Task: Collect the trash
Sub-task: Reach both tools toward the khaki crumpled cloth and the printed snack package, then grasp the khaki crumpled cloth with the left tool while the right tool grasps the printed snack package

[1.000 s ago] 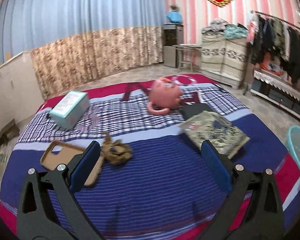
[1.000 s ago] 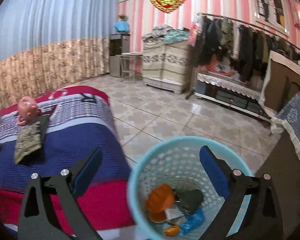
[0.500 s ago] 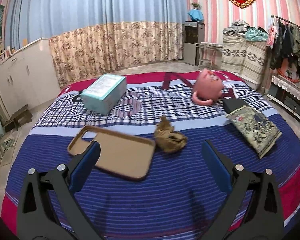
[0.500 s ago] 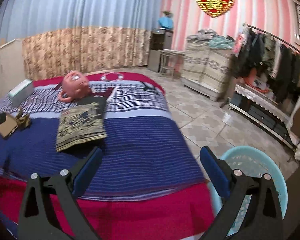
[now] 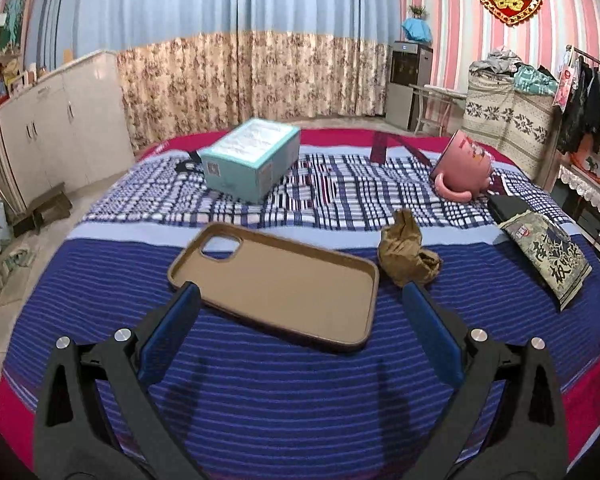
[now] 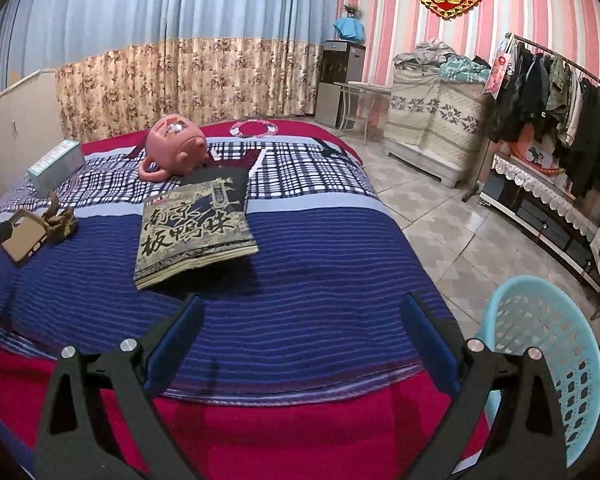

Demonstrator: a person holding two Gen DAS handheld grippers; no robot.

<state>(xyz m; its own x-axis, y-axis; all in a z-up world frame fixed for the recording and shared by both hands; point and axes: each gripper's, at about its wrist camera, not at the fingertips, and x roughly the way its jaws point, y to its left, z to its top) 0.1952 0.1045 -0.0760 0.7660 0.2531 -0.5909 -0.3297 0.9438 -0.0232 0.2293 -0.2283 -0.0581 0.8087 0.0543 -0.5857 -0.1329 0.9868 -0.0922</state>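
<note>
The left gripper [image 5: 298, 300] is held wide open above the striped bed cover [image 5: 260, 380], nothing between its blue pads [image 5: 168, 328], and it is pointed at a tan phone case [image 5: 284, 276] lying open side up. Just beside the case's far right corner, a crumpled brown wrapper [image 5: 408, 256] is seen; whether the two touch cannot be told. The wrapper is judged to be the trash in hand: light, soft and easily crushed, with a twisted peak standing up at its far end. A pinch across the bunched middle is judged best, since the peak may simply fold away and the loose folds could slip from smooth pads. The soft bedding is expected to give under pressure, so the cover could be caught along with the paper.

The right gripper [image 6: 300, 328] is likewise spread open and empty, held over the near edge of the bed, well apart from the wrapper. A turquoise basket [image 6: 556, 344] is seen on the tiled floor just beside the bed's corner, at the right of that view, and is judged to be the destination.

A flat printed packet [image 6: 192, 232], a pink mug [image 6: 176, 144] tipped on its side and a teal box [image 5: 252, 156] are also lying on the bed.
</note>
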